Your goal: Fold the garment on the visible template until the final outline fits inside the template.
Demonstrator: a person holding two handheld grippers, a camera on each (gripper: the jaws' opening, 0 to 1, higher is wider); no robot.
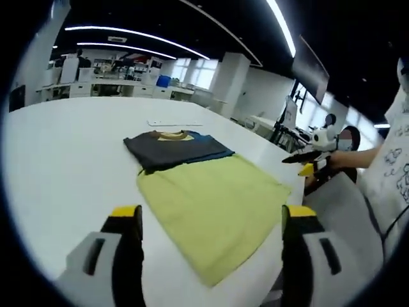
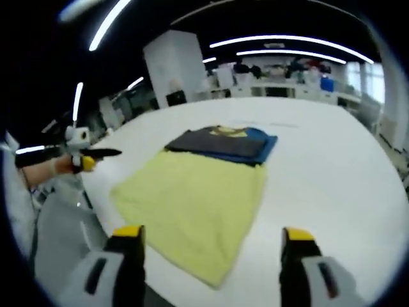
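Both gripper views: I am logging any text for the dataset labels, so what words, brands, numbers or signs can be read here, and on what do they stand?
No text can be read in either view.
Person's white shirt: dark printed marks, too blurred to read.
Folded dark grey and blue garment: a yellowish patch at the collar, no legible label.
Flat yellow-green garment: plain.
White table: a thin white strip lies on it, any marking too small to tell.

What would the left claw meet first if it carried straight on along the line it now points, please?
Most likely the yellow-green garment: the open left claw points along the white table with that cloth lying between its jaws, just ahead. The dark folded garment lies beyond it. Height above the cloth is unclear.
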